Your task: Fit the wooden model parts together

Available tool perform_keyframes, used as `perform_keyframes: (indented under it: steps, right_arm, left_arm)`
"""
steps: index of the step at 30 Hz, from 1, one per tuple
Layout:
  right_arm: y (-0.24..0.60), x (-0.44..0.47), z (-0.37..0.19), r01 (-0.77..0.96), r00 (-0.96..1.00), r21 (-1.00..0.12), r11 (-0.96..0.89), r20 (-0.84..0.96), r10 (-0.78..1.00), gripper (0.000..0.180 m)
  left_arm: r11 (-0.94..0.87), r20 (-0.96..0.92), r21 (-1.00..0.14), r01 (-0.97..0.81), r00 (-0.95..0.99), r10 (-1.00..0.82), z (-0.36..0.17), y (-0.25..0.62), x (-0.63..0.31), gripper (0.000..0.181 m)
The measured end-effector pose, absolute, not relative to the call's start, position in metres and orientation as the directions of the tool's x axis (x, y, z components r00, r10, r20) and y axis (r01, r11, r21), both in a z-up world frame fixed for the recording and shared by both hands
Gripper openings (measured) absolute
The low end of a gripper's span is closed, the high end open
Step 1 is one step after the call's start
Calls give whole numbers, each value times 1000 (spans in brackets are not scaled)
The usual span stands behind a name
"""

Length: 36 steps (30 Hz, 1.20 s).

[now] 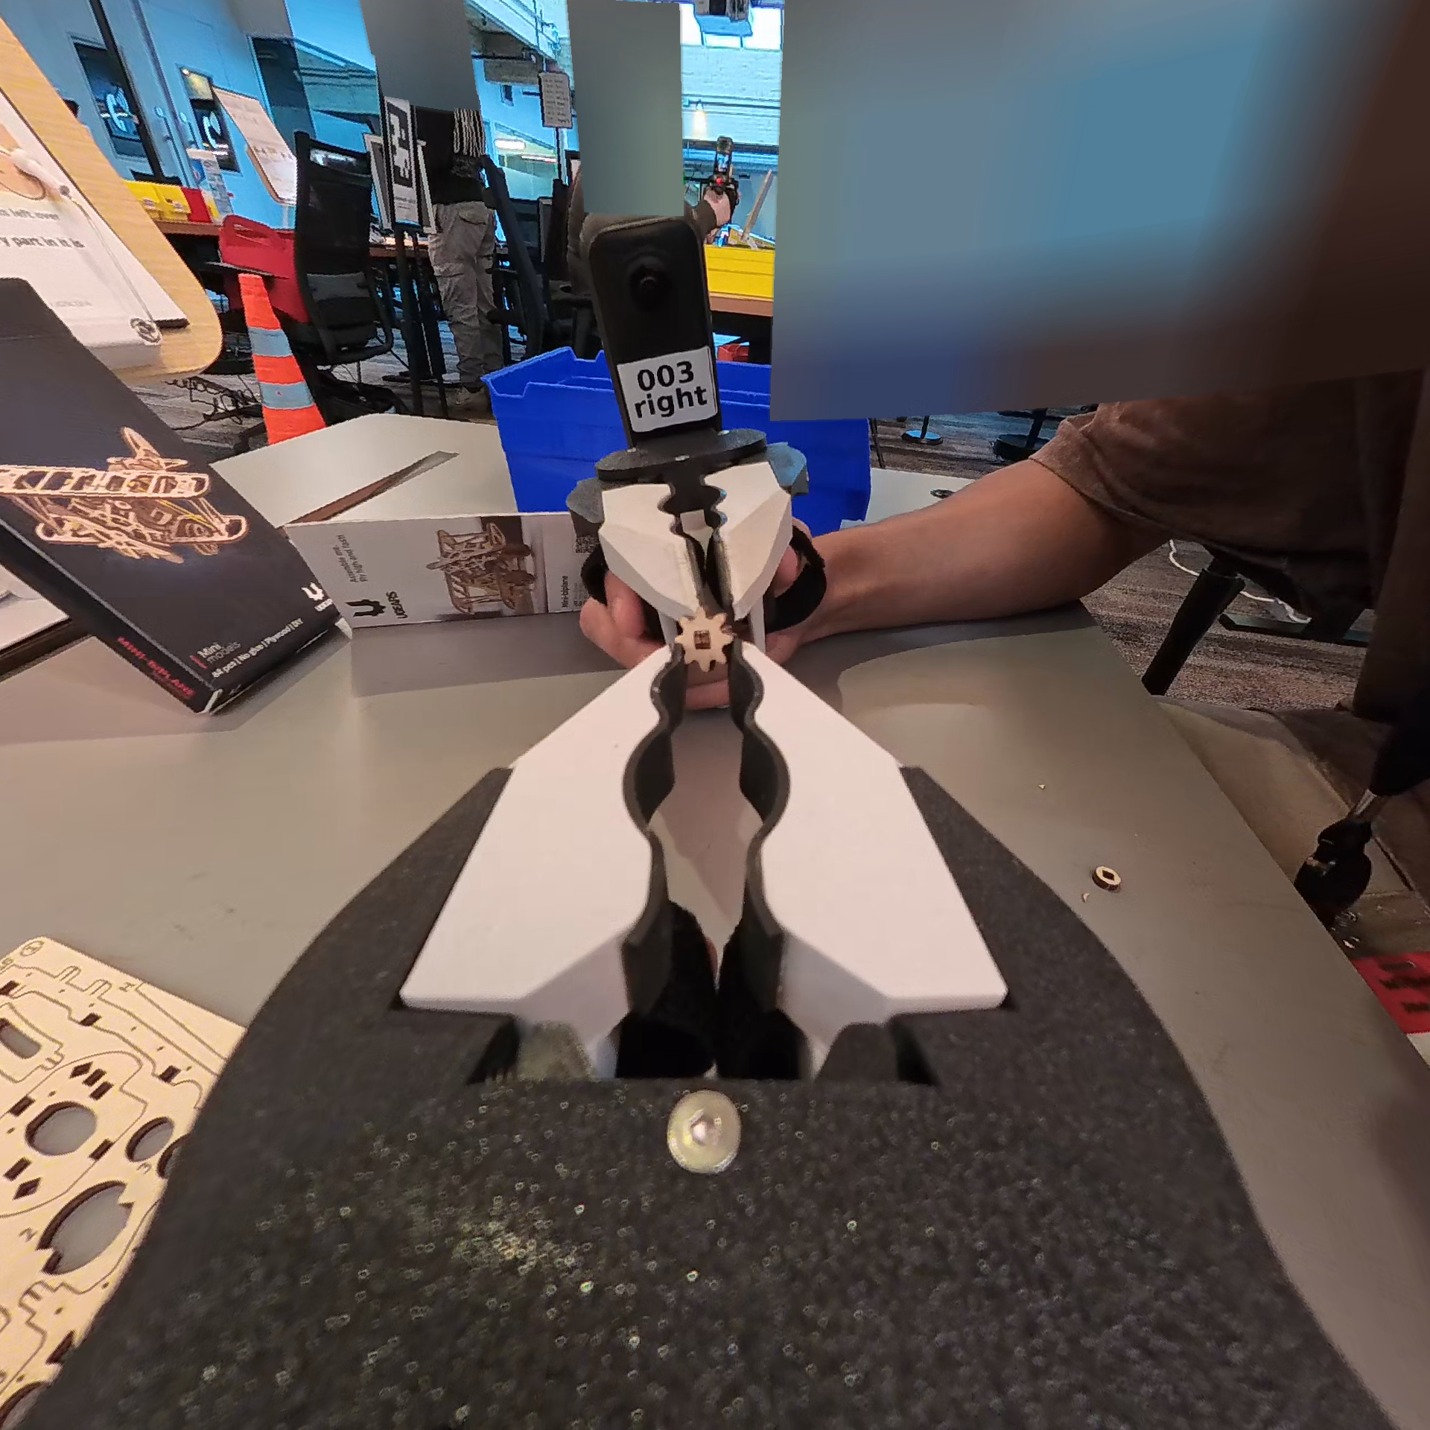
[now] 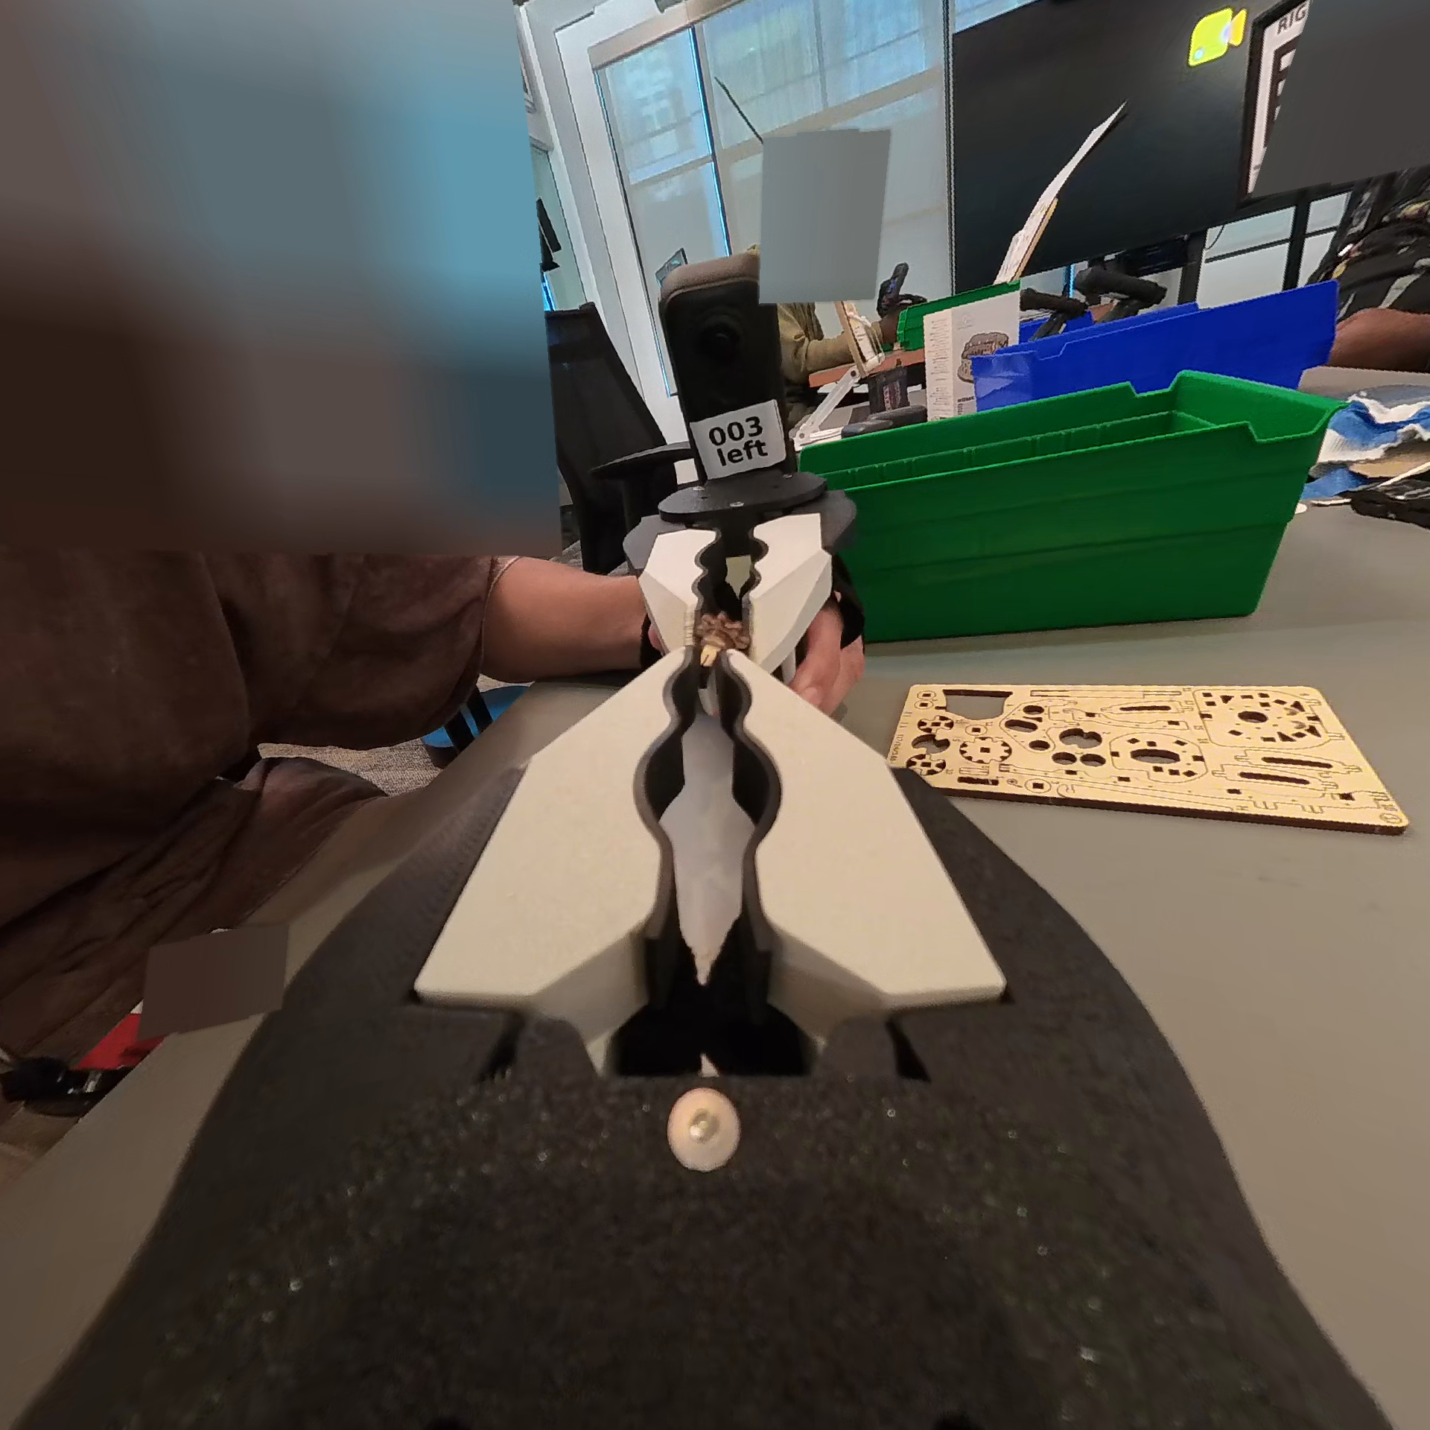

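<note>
**Now mating gear to peg**

Tip to tip above the worktop (image 1: 232,812), our grippers meet. Our left gripper (image 1: 700,658) pinches a small wooden gear (image 1: 703,639); our right gripper (image 2: 710,667) clamps a thin wooden peg (image 2: 707,656). Next, we judge, the peg must align squarely with the gear's centre hole.

The gear (image 1: 703,639) is pale, matt wood, like the cut sheet (image 2: 1145,754). Beside the sheet, the green bin (image 2: 1083,495) is glossy plastic on a smooth matt table (image 2: 1161,928).

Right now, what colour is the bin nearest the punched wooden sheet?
Green. The bin shows best in the right wrist view, just behind the sheet.
</note>
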State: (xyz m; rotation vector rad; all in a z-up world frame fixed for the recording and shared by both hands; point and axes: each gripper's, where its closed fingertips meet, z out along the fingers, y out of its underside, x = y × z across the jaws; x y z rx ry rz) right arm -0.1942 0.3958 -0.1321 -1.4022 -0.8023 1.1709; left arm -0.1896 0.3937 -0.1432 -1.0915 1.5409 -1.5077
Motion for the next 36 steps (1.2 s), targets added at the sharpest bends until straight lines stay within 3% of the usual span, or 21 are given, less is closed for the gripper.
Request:
perform_keyframes:
  steps: [28,33,36]
  right_arm:
    - [398,-191,-132,-171,298,-967,-186,-231,926,4]
    - [373,-210,-143,92,287,-960,-264,-228,930,14]
    - [352,-223,-156,227,394,-923,-310,-204,896,26]
  left_arm:
    - [-5,53,-992,-127,-381,-923,-149,393,-189,8]
    - [250,-107,-917,-311,-412,-905,-172,379,-199,8]
    - [410,-210,-824,-391,-462,-862,-182,359,-218,9]
